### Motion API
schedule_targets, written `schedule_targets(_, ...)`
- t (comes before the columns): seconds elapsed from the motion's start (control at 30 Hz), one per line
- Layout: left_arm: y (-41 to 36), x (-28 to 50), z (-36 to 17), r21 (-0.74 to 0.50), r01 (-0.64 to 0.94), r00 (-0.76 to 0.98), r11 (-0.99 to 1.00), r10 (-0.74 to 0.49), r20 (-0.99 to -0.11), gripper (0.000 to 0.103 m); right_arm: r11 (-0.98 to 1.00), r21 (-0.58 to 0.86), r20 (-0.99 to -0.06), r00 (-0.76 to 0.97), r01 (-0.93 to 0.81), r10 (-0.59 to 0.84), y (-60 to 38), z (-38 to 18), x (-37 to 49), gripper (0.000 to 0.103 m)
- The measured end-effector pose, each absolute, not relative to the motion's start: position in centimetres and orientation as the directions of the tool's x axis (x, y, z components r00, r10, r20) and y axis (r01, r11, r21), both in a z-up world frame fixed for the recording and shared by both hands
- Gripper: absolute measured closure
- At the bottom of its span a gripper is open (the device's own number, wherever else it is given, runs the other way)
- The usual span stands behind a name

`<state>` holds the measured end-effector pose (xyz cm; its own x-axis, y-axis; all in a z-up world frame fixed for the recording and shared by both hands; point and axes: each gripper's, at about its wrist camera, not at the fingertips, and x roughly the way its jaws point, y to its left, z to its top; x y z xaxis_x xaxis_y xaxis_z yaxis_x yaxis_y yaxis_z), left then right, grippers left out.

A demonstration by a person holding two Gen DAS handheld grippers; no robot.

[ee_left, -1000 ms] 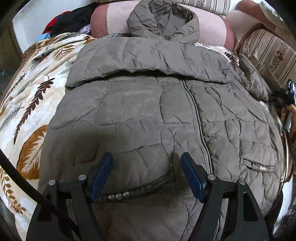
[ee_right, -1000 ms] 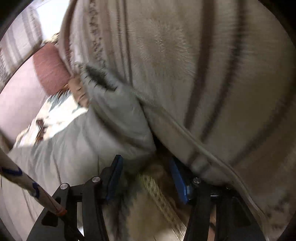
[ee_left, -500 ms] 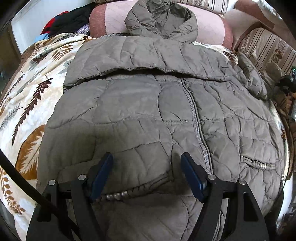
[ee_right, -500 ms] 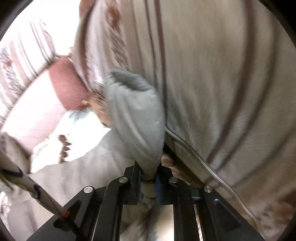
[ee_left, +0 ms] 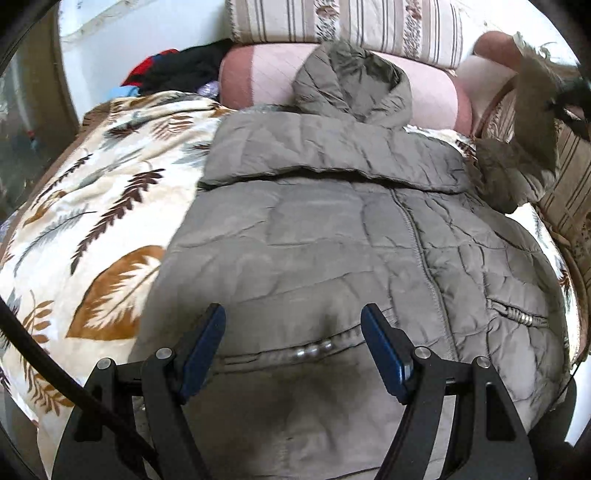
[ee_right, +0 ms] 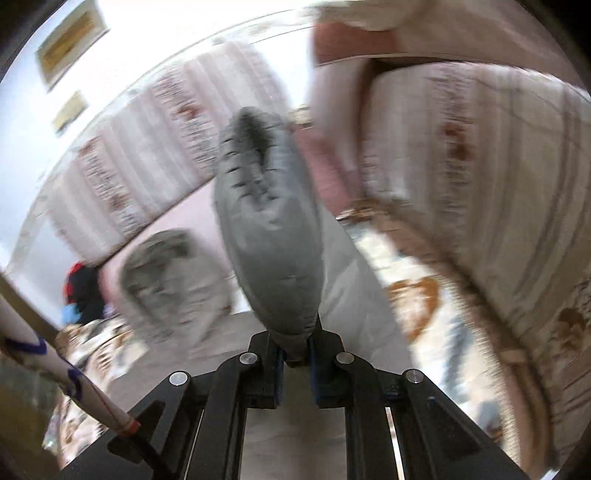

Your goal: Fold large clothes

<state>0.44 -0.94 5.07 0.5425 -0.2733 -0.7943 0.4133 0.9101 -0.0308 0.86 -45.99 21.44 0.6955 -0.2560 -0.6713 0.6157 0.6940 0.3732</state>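
Note:
An olive quilted hooded jacket (ee_left: pixel 332 240) lies front up on a leaf-print blanket, its left sleeve folded across the chest and its hood (ee_left: pixel 351 81) against a pink bolster. My left gripper (ee_left: pixel 293 343) hovers open over the lower front, nothing between its blue pads. In the right wrist view my right gripper (ee_right: pixel 297 354) is shut on the jacket's right sleeve (ee_right: pixel 269 236), which stands up from the jaws with its cuff on top. That lifted sleeve (ee_left: pixel 535 122) shows at the upper right of the left wrist view.
The leaf-print blanket (ee_left: pixel 92 229) covers the sofa seat to the left. A pink bolster (ee_left: pixel 258 74) and striped cushions (ee_left: pixel 332 18) line the back; a striped armrest cushion (ee_right: pixel 498 203) stands on the right. Dark and red clothes (ee_left: pixel 173 70) are piled far left.
My right gripper closed on the sleeve beside the armrest cushion and lifted it up and away. The left gripper drew back slightly, still open.

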Motion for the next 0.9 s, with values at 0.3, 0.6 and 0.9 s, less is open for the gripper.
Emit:
schedule_targets(0.3, 2.6, 0.0, 3.7, -0.031, 0.357, 0.598, 0.933, -0.254, -0.760, 0.028, 0.820, 0.447, -0.675, 0.736, 0.358, 0.046, -28.8, 20.4, 13.4, 0.091)
schedule_targets(0.6, 5.3, 1.0, 2.4, -0.069, 0.303, 0.609, 0.950, -0.249, -0.753, 0.028, 0.890, 0.383, -0.814, 0.545, 0.246, 0.200, -16.2, 8.9, 23.0, 0.092)
schedule_targets(0.9, 5.5, 1.6, 1.8, -0.094, 0.302, 0.597, 0.949, -0.265, -0.757, 0.028, 0.952, 0.227, -0.893, 0.433, 0.203, 0.121, -12.1, 3.1, 25.2, 0.061)
